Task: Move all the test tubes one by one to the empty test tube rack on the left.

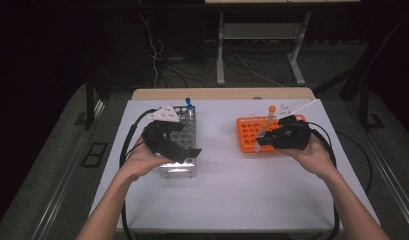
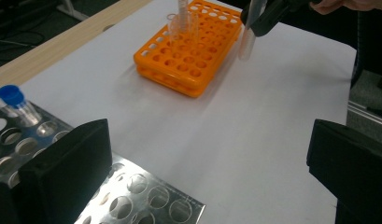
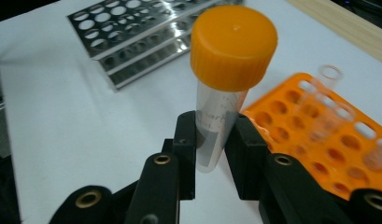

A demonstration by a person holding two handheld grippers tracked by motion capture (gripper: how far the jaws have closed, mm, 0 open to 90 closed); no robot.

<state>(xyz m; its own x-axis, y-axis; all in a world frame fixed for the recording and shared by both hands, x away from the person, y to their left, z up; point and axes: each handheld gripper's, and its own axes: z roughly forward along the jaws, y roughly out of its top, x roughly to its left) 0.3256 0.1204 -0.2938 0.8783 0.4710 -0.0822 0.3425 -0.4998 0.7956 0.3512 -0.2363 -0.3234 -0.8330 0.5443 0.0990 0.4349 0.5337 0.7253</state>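
Right gripper (image 3: 212,154) up close, jaws clamped on the clear orange-capped tube (image 3: 223,93), holding it upright just beside the orange rack (image 3: 319,140) above the white table (image 3: 86,140), while the left gripper (image 2: 202,177) hangs wide open over the metal rack (image 2: 146,196).
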